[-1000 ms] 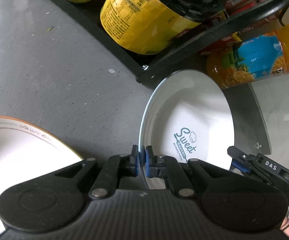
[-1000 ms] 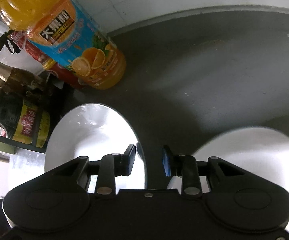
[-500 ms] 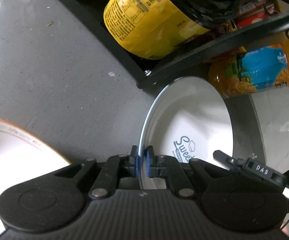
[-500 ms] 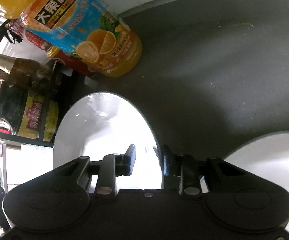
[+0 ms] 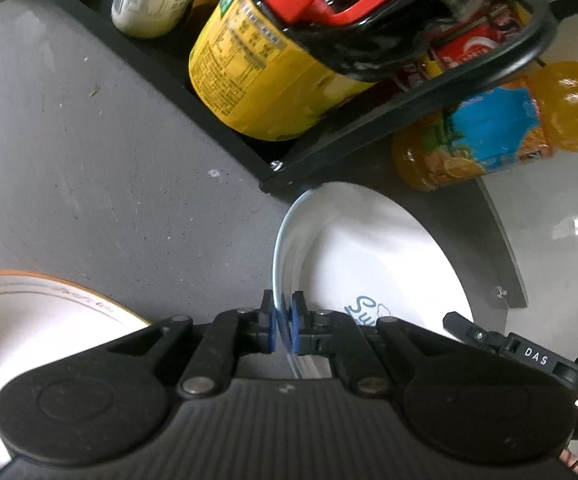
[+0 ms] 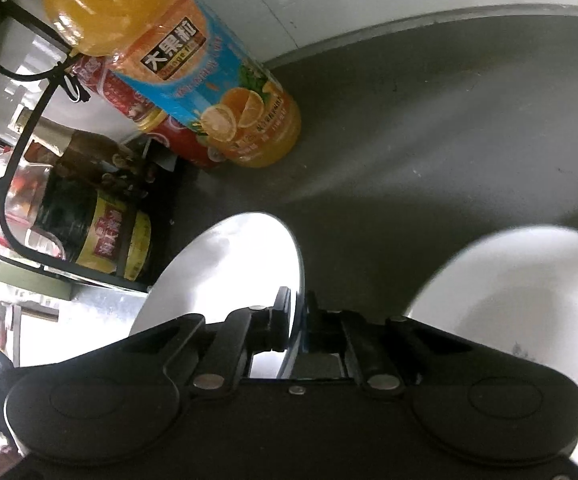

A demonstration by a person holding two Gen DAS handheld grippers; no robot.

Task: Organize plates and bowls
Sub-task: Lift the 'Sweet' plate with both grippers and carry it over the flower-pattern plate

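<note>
A white plate (image 5: 369,264) printed with "Sweet" stands tilted on its edge above the grey counter (image 5: 89,160). My left gripper (image 5: 283,320) is shut on its near rim. My right gripper (image 6: 297,316) grips the same plate (image 6: 229,264) at another part of the rim, fingers closed on the edge. One finger of that right gripper (image 5: 489,340) shows at the plate's right side. An orange-rimmed white plate (image 5: 29,320) lies at lower left. Another white dish (image 6: 509,292) lies at the right.
A black wire rack (image 5: 329,160) just beyond the plate holds a yellow-labelled jar (image 5: 257,68) and bottles. An orange juice bottle (image 6: 217,92) stands beside the rack against the white wall. Open grey counter (image 6: 449,140) lies to the right.
The right gripper's fingers, open a second ago, have closed on the plate's rim. The plate has tipped up more and moved toward the rack. The left grip is unchanged.
</note>
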